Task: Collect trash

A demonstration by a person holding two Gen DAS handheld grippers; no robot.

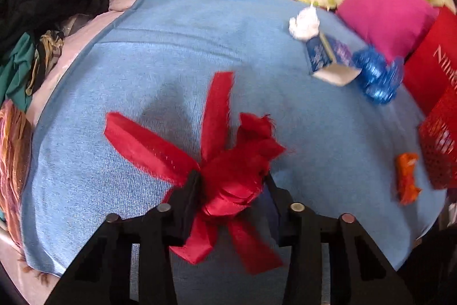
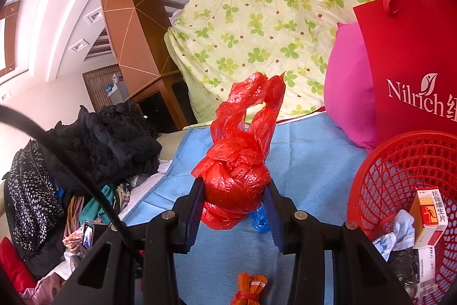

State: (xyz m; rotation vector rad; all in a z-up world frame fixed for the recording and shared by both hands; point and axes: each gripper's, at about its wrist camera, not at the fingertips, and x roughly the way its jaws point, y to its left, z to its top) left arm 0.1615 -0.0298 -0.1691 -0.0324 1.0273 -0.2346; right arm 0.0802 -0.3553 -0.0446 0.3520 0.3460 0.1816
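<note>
Gripping red ribbon scraps (image 1: 228, 170) between left jaws, knotted red bag (image 2: 235, 185) between right jaws.

Both views are bright with soft daylight and saturated colours. In the left wrist view, motion blur smears the blue crumpled wrapper (image 1: 377, 79), the small carton (image 1: 331, 59) and the orange packet (image 1: 407, 179), while the red ribbon scrap (image 1: 228, 162) stays a little sharper; a soft grey shadow lies on the blue blanket (image 1: 171, 47) just behind it. The right wrist view is crisper, with glare glinting on the knotted red plastic bag (image 2: 237, 173). Fisheye bending curves the edges, and the corners fall to black.
</note>
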